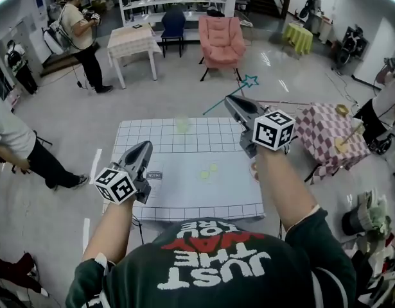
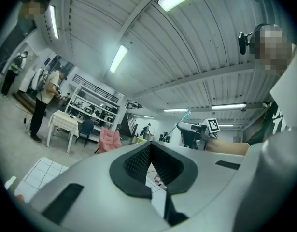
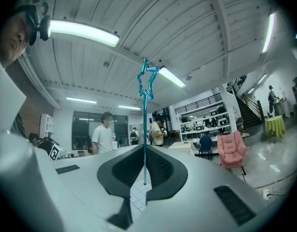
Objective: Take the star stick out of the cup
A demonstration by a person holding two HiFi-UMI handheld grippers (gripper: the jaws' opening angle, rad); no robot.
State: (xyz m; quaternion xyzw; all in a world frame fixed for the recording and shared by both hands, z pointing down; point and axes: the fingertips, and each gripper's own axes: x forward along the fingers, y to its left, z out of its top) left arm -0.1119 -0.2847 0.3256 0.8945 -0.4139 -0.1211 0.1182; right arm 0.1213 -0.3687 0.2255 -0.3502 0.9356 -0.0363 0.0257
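One thin teal star stick (image 3: 144, 129) is out of the cup and clamped in the right gripper (image 1: 230, 100). Its star sits at 1 o'clock of the tips and its tail at 8 o'clock, in the air. The small translucent plastic cup (image 1: 182, 123) stands upright on the white gridded table (image 1: 152, 136), at 8 o'clock of those tips. The left gripper (image 1: 146, 147) is closed on nothing. Advice: clamp hard, since a thin stick likely pivots, and carry the tail wide of the cup.

The head view is looking steeply down from overhead onto the white grid-printed table (image 1: 197, 201). Each gripper view is sitting close behind its own jaws, facing level across the room. All three are taking in the pink padded armchair (image 1: 221, 40); the left one is also catching the right gripper (image 2: 181, 127).
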